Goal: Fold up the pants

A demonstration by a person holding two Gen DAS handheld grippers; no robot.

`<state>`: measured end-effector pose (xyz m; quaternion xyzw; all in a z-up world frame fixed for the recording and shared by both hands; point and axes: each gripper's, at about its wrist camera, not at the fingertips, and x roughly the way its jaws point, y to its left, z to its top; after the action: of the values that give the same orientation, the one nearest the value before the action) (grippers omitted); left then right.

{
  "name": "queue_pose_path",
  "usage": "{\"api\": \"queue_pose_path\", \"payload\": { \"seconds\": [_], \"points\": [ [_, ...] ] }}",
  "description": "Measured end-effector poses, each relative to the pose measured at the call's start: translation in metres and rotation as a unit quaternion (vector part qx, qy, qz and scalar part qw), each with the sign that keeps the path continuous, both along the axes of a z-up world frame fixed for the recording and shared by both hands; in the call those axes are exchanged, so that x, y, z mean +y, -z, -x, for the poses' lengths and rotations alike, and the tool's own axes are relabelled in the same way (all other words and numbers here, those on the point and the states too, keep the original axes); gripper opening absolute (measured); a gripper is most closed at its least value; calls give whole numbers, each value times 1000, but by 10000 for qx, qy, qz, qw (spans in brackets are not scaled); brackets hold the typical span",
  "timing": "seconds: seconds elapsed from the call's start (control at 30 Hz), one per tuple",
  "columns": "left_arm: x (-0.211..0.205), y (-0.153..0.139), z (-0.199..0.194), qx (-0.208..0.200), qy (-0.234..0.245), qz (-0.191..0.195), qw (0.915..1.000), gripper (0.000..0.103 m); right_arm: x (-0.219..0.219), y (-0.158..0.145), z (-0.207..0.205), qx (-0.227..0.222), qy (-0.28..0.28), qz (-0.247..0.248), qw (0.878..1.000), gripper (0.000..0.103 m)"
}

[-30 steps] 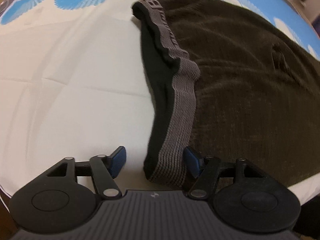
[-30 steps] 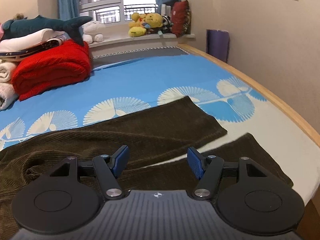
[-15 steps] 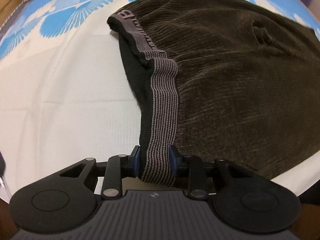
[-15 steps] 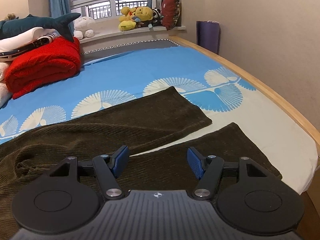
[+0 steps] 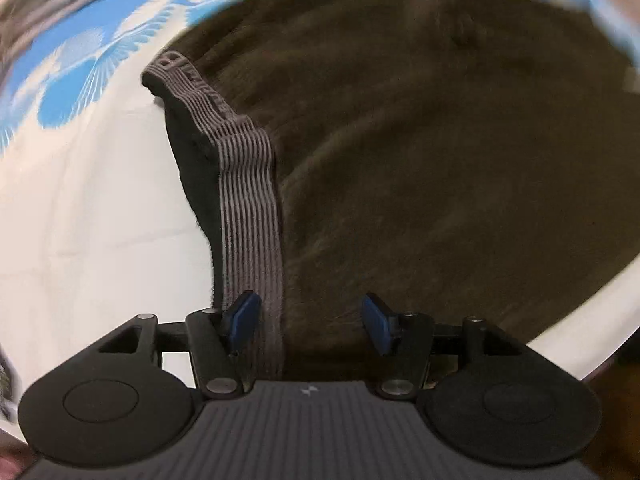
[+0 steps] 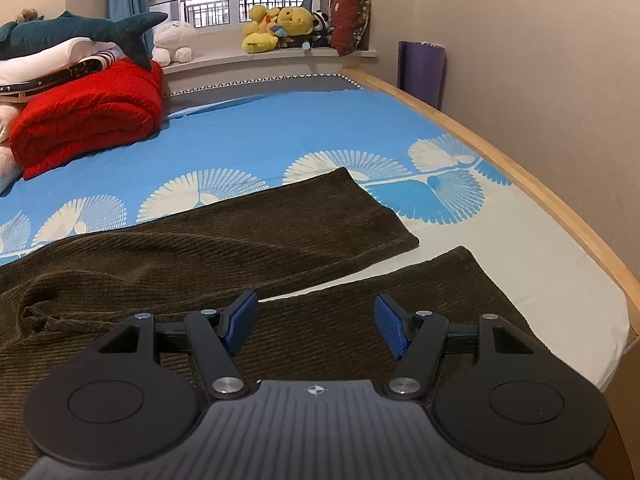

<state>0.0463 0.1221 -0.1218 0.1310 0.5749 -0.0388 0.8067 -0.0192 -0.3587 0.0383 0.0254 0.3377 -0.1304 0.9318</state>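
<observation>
Two claws work one pair of brown corduroy pants (image 5: 440,160) spread flat on the bed (image 5: 80,220). From the left wrist we see the left claw (image 5: 310,320) gaping, gripping nothing, its left pad against the grey waistband (image 5: 250,208) at the pants' near corner. We judge it should take band and both cloth layers together before lifting. From the right wrist, the right claw (image 6: 316,322) hangs wide apart above the near leg (image 6: 360,320); the far leg (image 6: 280,220) lies beyond it. We should pinch that leg's outer edge so both ends travel together.
</observation>
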Motion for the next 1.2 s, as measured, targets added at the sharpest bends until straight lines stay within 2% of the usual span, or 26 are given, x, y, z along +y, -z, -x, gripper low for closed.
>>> {"api": "queue_pose_path", "payload": {
  "seconds": [0.03,0.17,0.3,0.43,0.57,0.63,0.73,0.97,1.03,1.07,1.1,1.13,1.2],
  "points": [
    [-1,-4,-1,-82,16,10,10000,64,0,0,-1,4,0,1,10000,66],
    [5,-22,-7,-444,-329,505,9972,66,4,0,-3,13,-41,45,10000,66],
    [-3,-34,-10,-903,-300,488,9943,78,7,4,-7,133,-132,202,9996,66],
    [-16,-44,-12,-1468,-254,407,9880,78,14,7,-11,233,-220,394,9987,66],
    [-24,-58,-12,-2098,-337,388,9764,80,20,8,-15,214,-310,413,9984,66],
    [-26,-62,-18,-2198,-468,456,9733,80,24,8,-18,198,-355,458,9981,66],
    [-29,-63,-29,-2150,-599,558,9732,80,30,9,-22,200,-411,587,9972,66],
    [-43,-69,-47,-2225,-524,646,9714,79,48,10,-30,171,-614,754,9951,66],
    [-46,-70,-49,-2223,-547,742,9706,75,50,10,-33,160,-641,767,9949,65],
    [-47,-70,-51,-2212,-551,799,9704,67,51,10,-34,145,-647,771,9948,64],
    [-48,-70,-54,-2196,-558,854,9702,54,51,10,-35,129,-660,771,9947,64],
    [-50,-70,-58,-2163,-557,893,9706,47,52,10,-36,122,-678,777,9946,62],
    [-51,-71,-63,-2093,-541,969,9715,20,53,11,-38,107,-715,796,9942,53]
  ]
}}
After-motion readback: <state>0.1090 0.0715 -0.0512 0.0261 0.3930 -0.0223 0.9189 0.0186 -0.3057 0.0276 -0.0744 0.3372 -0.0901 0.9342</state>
